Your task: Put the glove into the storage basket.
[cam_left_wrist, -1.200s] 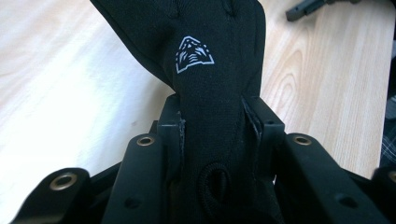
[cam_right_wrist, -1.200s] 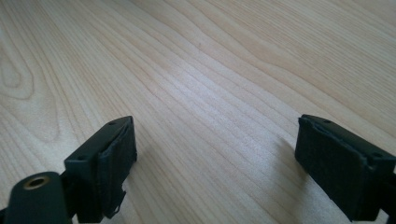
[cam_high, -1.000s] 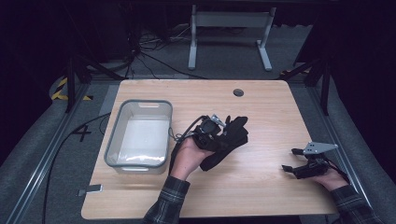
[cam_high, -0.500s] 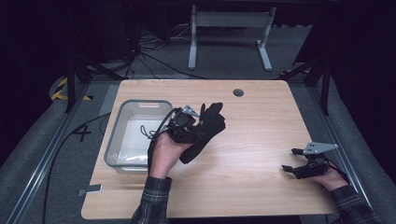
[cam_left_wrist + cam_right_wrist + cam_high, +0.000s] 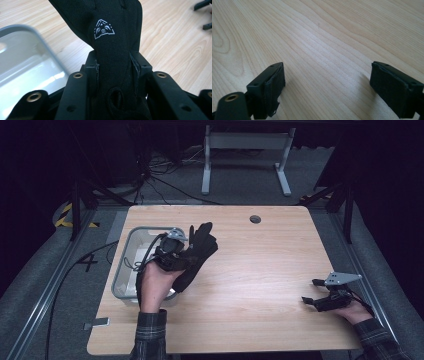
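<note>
Carried leftward since a moment ago, the black glove [image 5: 110, 37] hangs clamped in the left tool [image 5: 176, 254] over the clear bin's [image 5: 121, 275] right rim, while the right tool [image 5: 316, 293] rests open, well apart, on the worktop [image 5: 260, 265].

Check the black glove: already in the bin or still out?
Out. The left gripper holds the glove lifted beside the bin's rim, over the table.

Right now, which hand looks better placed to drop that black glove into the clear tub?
Left. The left gripper already clamps the black glove right beside the clear tub, while the right gripper rests open near the table's far right edge.
</note>
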{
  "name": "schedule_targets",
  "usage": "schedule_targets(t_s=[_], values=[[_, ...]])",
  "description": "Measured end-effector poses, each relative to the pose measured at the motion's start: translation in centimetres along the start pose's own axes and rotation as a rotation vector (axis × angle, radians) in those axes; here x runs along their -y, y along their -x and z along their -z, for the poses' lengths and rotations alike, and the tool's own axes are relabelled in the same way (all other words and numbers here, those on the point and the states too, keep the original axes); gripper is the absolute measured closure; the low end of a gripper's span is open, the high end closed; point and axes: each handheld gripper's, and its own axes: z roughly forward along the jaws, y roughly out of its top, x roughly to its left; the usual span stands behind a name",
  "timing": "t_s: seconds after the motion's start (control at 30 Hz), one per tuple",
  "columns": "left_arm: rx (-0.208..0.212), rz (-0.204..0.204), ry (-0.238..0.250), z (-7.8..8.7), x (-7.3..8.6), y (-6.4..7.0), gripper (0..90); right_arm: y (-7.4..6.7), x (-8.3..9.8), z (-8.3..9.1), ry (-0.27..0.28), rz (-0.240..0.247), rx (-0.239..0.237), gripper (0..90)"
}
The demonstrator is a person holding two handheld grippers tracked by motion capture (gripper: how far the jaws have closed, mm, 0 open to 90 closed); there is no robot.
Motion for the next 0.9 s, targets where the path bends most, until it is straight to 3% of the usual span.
schedule_targets(t_s=[0.2, 0.43, 0.8, 0.9], values=[[-0.054, 0.053, 0.020, 1.8, 1.4, -2.1, 65.0, 0.0, 0.0, 0.0, 0.000, -0.001, 0.000, 13.5], [-0.120, 0.111, 0.022, 2.7, 3.0, -4.2, 65.0, 0.0, 0.0, 0.0, 0.000, -0.002, 0.001, 13.5], [-0.191, 0.179, 0.011, 2.7, 5.3, -7.3, 64.9, 0.0, 0.0, 0.0, 0.000, -0.006, 0.006, 13.5], [-0.190, 0.188, -0.001, 2.3, 5.6, -7.9, 64.8, 0.0, 0.0, 0.0, 0.000, -0.007, 0.007, 13.5]])
